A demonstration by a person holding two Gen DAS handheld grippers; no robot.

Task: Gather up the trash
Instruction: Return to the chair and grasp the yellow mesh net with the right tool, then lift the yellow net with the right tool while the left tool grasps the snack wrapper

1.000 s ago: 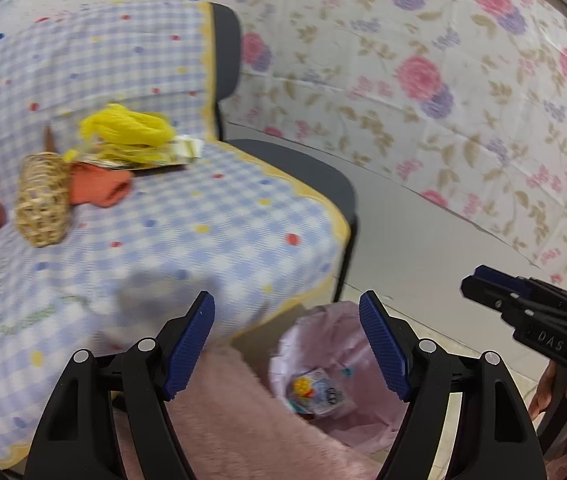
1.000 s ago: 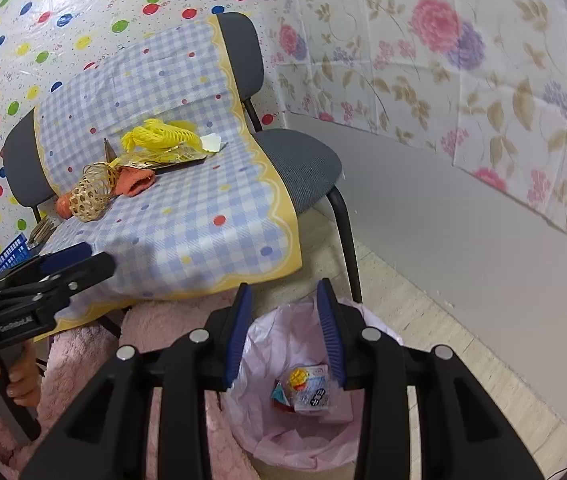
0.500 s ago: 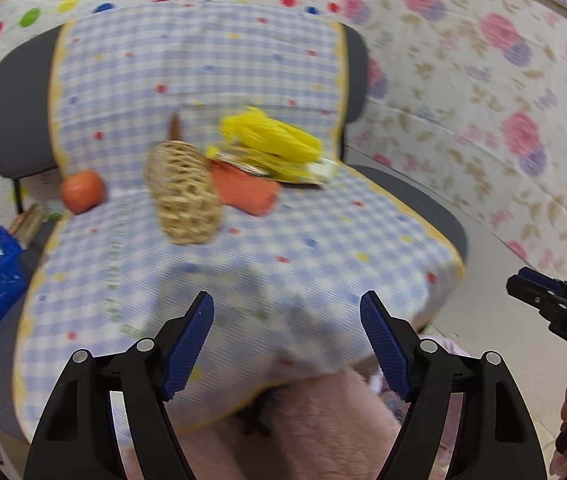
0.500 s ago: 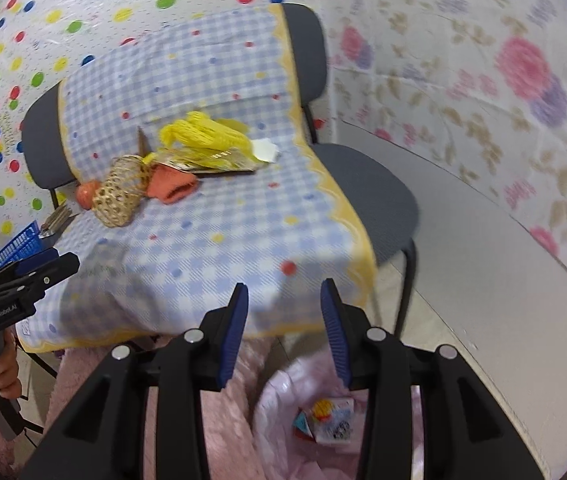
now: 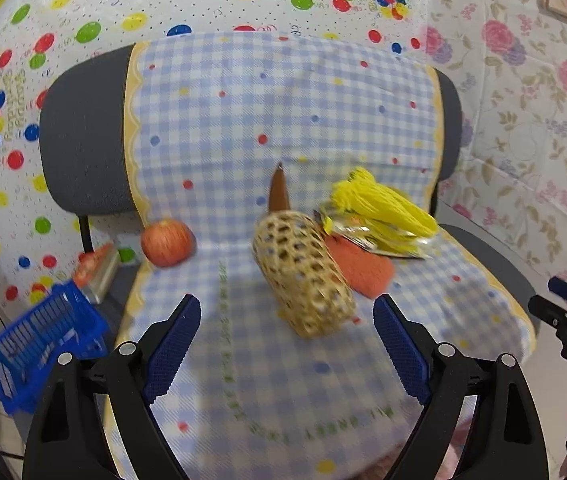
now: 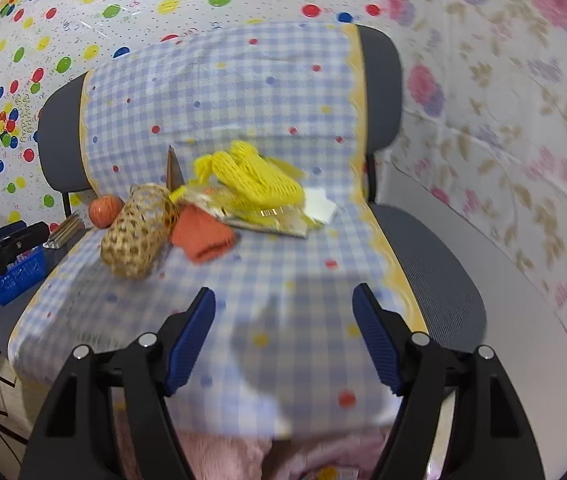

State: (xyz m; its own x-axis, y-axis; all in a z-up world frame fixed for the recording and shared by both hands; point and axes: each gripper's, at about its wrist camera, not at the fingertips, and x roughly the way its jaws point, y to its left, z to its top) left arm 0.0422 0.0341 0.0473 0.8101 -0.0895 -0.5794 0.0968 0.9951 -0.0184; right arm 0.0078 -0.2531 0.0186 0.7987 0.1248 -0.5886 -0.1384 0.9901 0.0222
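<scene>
right gripper (image 6: 283,332) spread above checked cloth (image 6: 283,280), yellow netting (image 6: 255,178)

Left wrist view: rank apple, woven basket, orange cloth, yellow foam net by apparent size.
1. woven basket, largest; it also lies nearest the camera.
2. yellow foam net.
3. orange cloth, partly hidden behind the basket, so its place against the net is unsure.
4. apple, smallest.
</scene>
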